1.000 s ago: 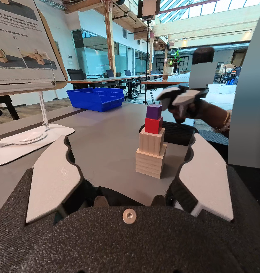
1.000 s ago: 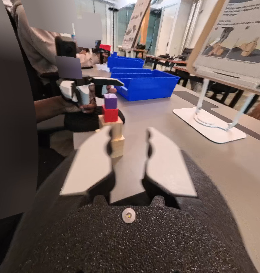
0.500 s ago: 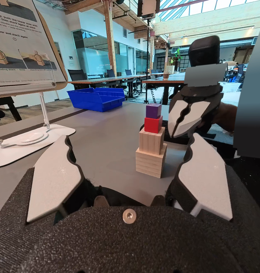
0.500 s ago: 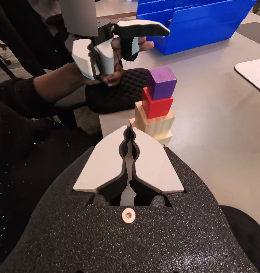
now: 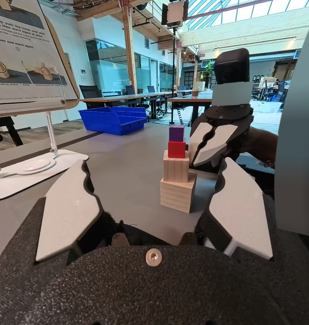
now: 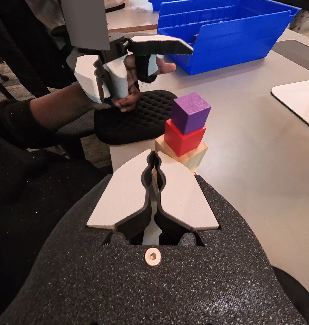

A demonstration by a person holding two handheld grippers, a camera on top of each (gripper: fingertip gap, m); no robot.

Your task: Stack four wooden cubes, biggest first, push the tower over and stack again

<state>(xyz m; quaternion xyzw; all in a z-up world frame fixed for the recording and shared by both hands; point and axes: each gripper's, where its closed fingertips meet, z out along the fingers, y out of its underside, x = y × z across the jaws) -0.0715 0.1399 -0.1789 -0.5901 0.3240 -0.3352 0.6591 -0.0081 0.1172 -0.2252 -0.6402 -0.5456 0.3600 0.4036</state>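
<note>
A tilted instruction board [image 5: 27, 52] on a white stand and a blue bin [image 5: 113, 121] stood at the left of the grey bench [image 5: 129, 175]. The left gripper [image 5: 153, 193] had narrowed only slightly, its fingers wide apart and empty, short of a four-cube tower: purple cube [image 5: 176, 133] on red cube [image 5: 176, 149] on two wooden cubes [image 5: 175, 186]. At right, the right gripper [image 6: 154, 155], open a second earlier, had snapped together on nothing and moved in until its tips were against the upper wooden cube.
</note>
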